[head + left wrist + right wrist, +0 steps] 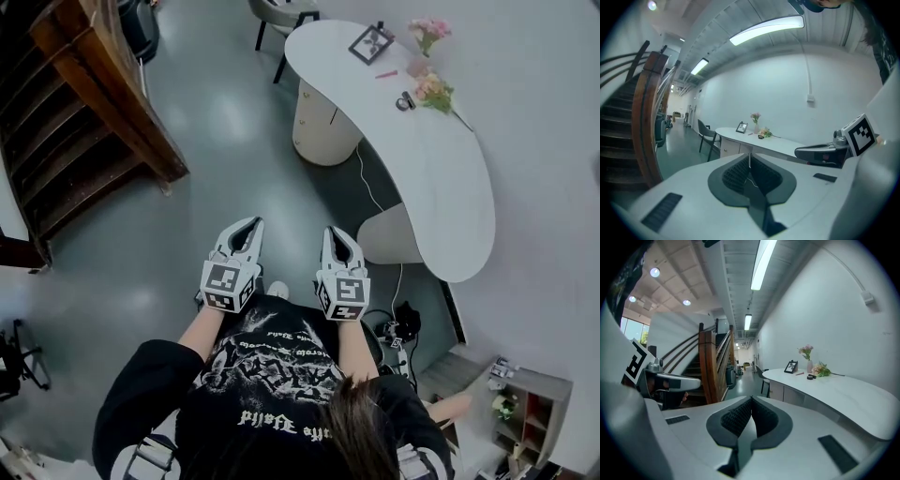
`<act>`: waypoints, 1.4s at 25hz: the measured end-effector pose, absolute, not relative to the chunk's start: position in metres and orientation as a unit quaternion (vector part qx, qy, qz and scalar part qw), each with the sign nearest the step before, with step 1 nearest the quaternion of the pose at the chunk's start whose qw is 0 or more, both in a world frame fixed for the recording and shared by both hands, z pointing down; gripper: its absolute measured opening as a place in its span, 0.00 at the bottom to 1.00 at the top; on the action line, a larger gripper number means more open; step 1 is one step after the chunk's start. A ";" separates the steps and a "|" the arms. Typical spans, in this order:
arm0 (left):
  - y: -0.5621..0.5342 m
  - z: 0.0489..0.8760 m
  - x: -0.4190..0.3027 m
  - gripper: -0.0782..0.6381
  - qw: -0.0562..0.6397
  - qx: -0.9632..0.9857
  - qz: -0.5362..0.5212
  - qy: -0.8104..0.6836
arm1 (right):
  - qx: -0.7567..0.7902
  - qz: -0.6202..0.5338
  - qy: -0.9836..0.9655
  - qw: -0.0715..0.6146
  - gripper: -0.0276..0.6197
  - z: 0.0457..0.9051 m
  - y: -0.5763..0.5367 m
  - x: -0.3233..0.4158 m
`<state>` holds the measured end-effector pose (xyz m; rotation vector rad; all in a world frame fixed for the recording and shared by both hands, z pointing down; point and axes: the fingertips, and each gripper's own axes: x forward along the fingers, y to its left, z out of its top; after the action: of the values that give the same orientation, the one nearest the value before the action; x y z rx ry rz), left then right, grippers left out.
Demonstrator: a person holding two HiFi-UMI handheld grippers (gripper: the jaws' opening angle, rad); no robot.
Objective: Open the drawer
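Note:
A white curved desk (441, 159) runs along the right wall. Its drawer unit (319, 112) stands under the far end; the drawer fronts show in the left gripper view (730, 147) and the right gripper view (780, 391). My left gripper (252, 223) and right gripper (331, 232) hang side by side over the grey floor, well short of the desk and pointing towards it. In each gripper view the ribbed pads meet at the tips with nothing between them, on the left gripper (750, 155) and on the right gripper (752, 399). Both are shut and empty.
A wooden staircase (94, 122) rises at the left. A chair (281, 14) stands by the desk's far end. On the desk are a picture frame (371, 43) and flowers (428, 33). Cables and a power strip (394, 333) lie on the floor near my right side.

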<state>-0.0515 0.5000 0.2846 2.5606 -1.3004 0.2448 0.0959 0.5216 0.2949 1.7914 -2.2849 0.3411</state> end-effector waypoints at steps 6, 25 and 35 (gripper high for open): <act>0.476 0.294 -0.055 0.15 0.135 0.881 0.086 -0.445 | 0.614 0.128 -0.771 0.113 0.08 0.306 0.506 0.095; 0.311 0.307 -0.076 0.15 0.146 0.901 0.100 -0.396 | 0.654 0.147 -0.733 0.118 0.08 0.309 0.357 0.077; 0.235 0.304 -0.080 0.15 0.136 0.926 0.107 -0.335 | 0.689 0.161 -0.698 0.114 0.08 0.313 0.298 0.059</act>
<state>-0.0800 0.2354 0.3036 2.6818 -0.9687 0.3088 0.0589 0.2982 0.3126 2.0195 -2.0461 0.4708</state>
